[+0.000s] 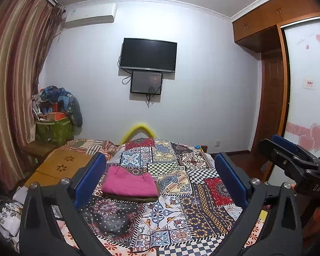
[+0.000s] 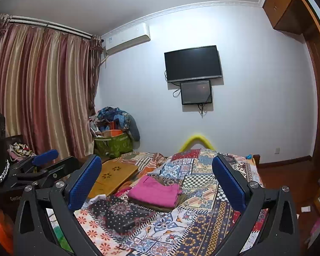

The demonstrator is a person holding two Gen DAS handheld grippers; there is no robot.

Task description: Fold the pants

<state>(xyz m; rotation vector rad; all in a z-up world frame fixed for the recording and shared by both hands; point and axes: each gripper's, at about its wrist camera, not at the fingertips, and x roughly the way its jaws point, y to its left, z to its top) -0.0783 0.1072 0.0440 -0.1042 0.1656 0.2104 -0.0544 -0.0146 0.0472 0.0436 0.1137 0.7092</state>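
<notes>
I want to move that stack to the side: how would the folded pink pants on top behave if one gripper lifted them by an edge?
The pink pants look like soft cloth, so they would probably droop and unfold. They seem light. Resting loose on a brown folded garment, they may slide off if pushed.

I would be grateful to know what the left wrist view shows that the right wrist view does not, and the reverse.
Only the left wrist view shows the white sliding wardrobe door with pink hearts and the open right gripper at its right edge.

Only the right wrist view shows the whole width of the striped pink-and-gold curtain and the open left gripper at its left edge.

Both show the folded pink pants resting on a folded olive-brown garment, the patchwork bedspread, the black wall television and the white air conditioner.
</notes>
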